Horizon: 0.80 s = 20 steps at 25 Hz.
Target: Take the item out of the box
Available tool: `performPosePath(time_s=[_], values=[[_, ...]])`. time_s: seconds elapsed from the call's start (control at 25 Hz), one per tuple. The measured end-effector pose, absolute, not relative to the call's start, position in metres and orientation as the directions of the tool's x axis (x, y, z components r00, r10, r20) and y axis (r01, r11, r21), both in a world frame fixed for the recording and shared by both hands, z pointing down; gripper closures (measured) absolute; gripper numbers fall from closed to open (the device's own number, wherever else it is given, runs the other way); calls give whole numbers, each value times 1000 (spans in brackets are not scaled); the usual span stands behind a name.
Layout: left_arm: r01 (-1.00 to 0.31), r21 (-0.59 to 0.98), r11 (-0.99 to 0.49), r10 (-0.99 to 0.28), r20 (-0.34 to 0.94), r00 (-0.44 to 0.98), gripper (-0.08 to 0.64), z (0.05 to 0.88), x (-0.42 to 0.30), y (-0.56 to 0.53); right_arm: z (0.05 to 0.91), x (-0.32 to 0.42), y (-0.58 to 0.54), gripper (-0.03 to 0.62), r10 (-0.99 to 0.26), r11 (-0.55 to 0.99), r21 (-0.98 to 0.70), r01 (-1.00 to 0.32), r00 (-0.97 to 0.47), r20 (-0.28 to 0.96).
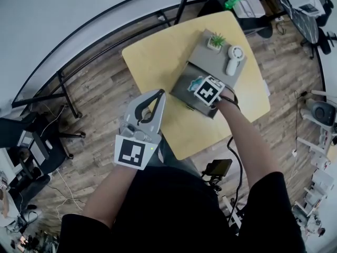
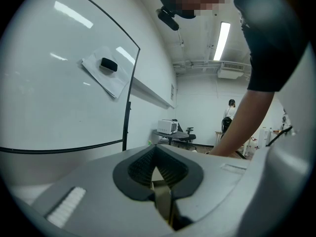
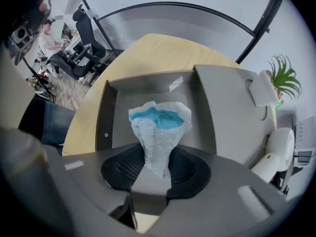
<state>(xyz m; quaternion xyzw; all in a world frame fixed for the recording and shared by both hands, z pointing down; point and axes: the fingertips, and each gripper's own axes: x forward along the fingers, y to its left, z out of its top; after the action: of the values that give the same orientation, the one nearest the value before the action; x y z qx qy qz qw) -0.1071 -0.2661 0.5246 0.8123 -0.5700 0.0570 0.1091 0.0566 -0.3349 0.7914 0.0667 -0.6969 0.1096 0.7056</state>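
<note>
An open grey box stands on the yellow table, its lid folded back. My right gripper points straight down into the box and is shut on a crumpled white-and-blue padded item, pinched at its lower end. From the head view only that gripper's marker cube and a blue edge of the item show. My left gripper hangs off the table's near-left edge, shut with nothing in it.
A small potted plant and a white hand-held fan rest on the folded-back lid. A curved whiteboard on a black frame stands to the left. Office chairs, desks and cables crowd the right side.
</note>
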Motion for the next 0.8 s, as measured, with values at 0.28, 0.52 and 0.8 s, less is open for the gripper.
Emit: performPosePath(time_s=[0.28, 0.52, 0.8], values=[[-937, 115, -330, -914, 207, 348, 560, 519, -106, -261, 789, 54, -334, 471, 27, 974, -29, -226, -10, 1000], [-933, 99, -345, -917, 178, 358, 560, 511, -105, -259, 755, 50, -338, 472, -25, 973, 19, -229, -24, 999], [-922, 90, -377, -912, 135, 387, 560, 484, -94, -262, 673, 41, -351, 472, -149, 967, 125, -222, -97, 984]])
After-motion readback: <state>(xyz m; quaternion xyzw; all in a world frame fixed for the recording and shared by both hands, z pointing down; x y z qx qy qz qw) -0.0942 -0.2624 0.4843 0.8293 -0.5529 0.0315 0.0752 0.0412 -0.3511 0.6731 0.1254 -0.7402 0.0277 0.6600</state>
